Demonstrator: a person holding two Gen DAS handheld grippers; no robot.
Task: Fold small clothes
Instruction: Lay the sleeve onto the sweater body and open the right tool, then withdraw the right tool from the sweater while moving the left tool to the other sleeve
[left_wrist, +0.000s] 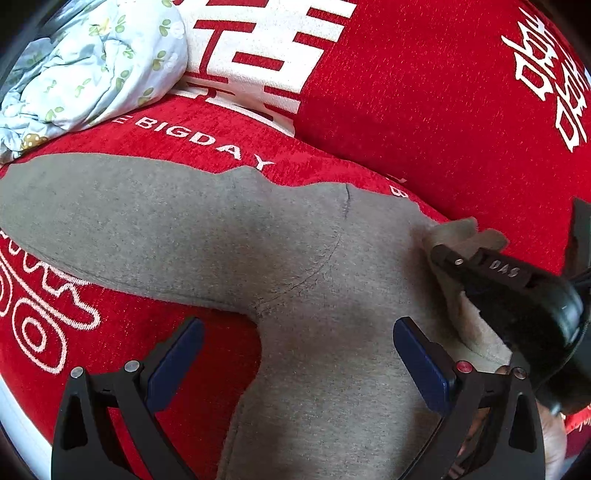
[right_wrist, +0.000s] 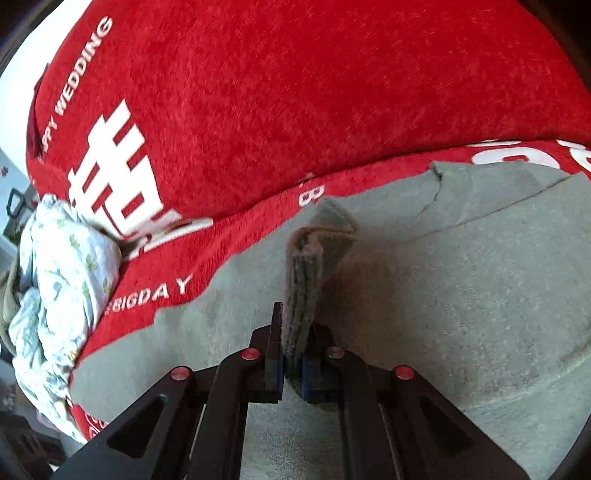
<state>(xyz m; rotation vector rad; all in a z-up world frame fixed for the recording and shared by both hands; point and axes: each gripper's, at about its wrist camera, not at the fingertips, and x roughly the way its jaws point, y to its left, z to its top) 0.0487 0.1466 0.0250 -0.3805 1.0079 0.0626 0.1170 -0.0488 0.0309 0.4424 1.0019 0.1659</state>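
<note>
Grey soft fleece clothes (left_wrist: 229, 236) lie spread flat on the red fuzzy sofa cover with white letters (left_wrist: 424, 92), so they are ready to fold. In the left wrist view, the left claw (left_wrist: 295, 354) hangs wide open over the grey cloth and holds nothing. One long sleeve or leg runs off to the left side, and the main part runs down toward the camera. The right claw (left_wrist: 458, 258) nips the cloth's pale edge at the right. A crumpled light blue flowery cloth (left_wrist: 92, 70) sits far back. In the right wrist view, the right claw (right_wrist: 291, 365) is squeezed tight on a thick folded edge of the grey clothes (right_wrist: 461, 295), which stands up, likely to lift it over. The blue cloth (right_wrist: 62, 288) sits off to the left.
</note>
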